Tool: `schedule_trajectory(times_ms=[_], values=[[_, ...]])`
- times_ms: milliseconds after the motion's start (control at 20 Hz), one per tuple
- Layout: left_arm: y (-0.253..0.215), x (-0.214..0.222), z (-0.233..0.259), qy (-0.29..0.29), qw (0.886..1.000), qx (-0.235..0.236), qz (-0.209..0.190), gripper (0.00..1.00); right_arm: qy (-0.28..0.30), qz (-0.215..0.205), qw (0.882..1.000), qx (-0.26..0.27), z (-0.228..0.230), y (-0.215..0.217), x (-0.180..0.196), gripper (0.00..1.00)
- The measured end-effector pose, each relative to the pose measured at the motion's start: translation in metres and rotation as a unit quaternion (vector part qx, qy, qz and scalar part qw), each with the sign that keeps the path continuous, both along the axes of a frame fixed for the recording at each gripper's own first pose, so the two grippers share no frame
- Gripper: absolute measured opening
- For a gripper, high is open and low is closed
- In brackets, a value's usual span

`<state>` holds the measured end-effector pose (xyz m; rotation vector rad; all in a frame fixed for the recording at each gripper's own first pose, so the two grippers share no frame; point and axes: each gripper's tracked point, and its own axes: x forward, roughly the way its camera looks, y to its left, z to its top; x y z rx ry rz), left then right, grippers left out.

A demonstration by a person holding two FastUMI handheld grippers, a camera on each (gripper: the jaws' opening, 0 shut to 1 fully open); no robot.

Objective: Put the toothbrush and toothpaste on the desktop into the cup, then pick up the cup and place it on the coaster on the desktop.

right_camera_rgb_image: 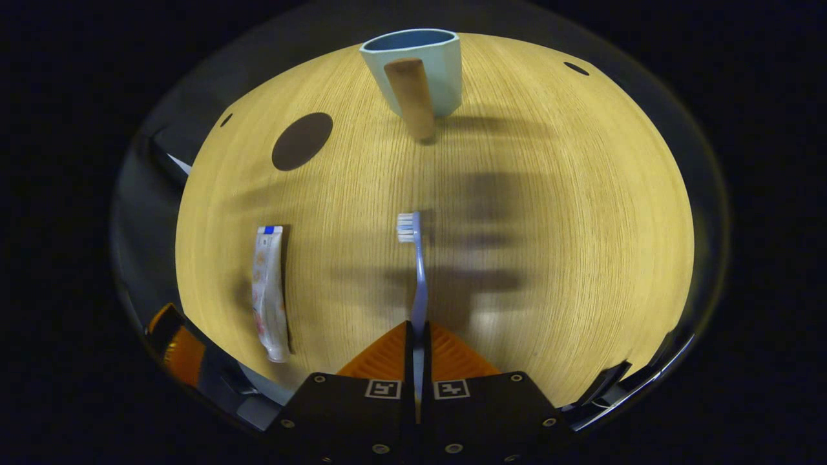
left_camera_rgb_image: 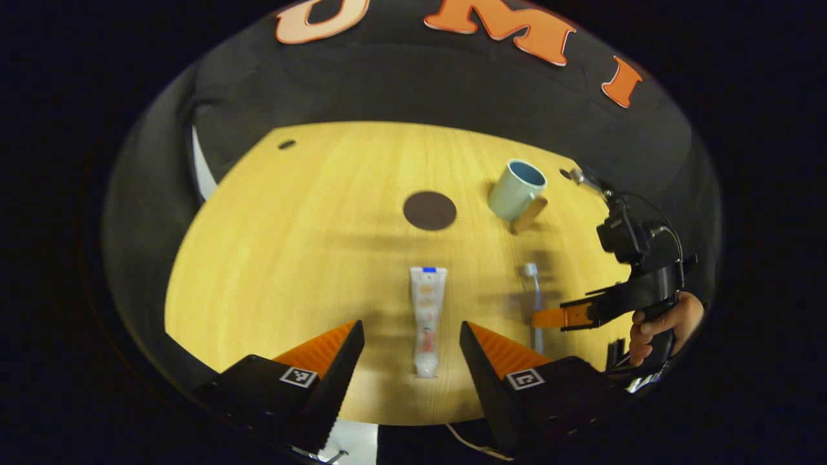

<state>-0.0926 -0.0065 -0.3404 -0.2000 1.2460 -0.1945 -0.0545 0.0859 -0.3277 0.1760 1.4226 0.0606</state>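
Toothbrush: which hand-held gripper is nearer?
Right. The right hand-held gripper is shut on the toothbrush handle; the left hand-held gripper hangs open around the toothpaste beside it.

Surface: a light wood-grain desktop [left_camera_rgb_image: 310, 258], with a small dark hole near each far corner.
Coaster: a round dark coaster [left_camera_rgb_image: 429, 210] lies flat toward the far middle, apart from everything else.
Cup: a pale blue cup [left_camera_rgb_image: 517, 189] with a wooden handle stands upright to the right of the coaster, mouth open upward.
Toothpaste: a white toothpaste [left_camera_rgb_image: 428, 320] tube with a blue end lies flat on the near side, lengthwise, blue end pointing away.
Toothbrush: a blue-handled toothbrush [right_camera_rgb_image: 417, 271] lies right of the toothpaste, roughly parallel to it, bristle head toward the cup.
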Motion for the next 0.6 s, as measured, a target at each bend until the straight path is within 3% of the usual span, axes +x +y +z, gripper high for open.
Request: schedule_trajectory(times_ms=[50, 100, 400, 600], values=[[-0.006, -0.002, -0.012, 0.021, 1.0, -0.013, -0.005, 0.85, -0.007, -0.008, 1.0, 0.004, 0.004, 0.0, 0.001, 0.04], [-0.005, -0.004, -0.022, 0.031, 0.999, -0.012, -0.015, 0.88, -0.011, -0.015, 1.0, 0.006, 0.008, -0.001, 0.001, 0.04], [-0.017, 0.0, -0.078, 0.084, 0.995, 0.017, -0.052, 0.85, -0.04, -0.038, 0.998, 0.003, 0.027, -0.019, -0.001, 0.04], [-0.022, 0.01, -0.1, 0.112, 0.992, 0.028, -0.051, 0.85, -0.069, -0.037, 0.997, -0.001, 0.044, -0.03, 0.006, 0.04]])
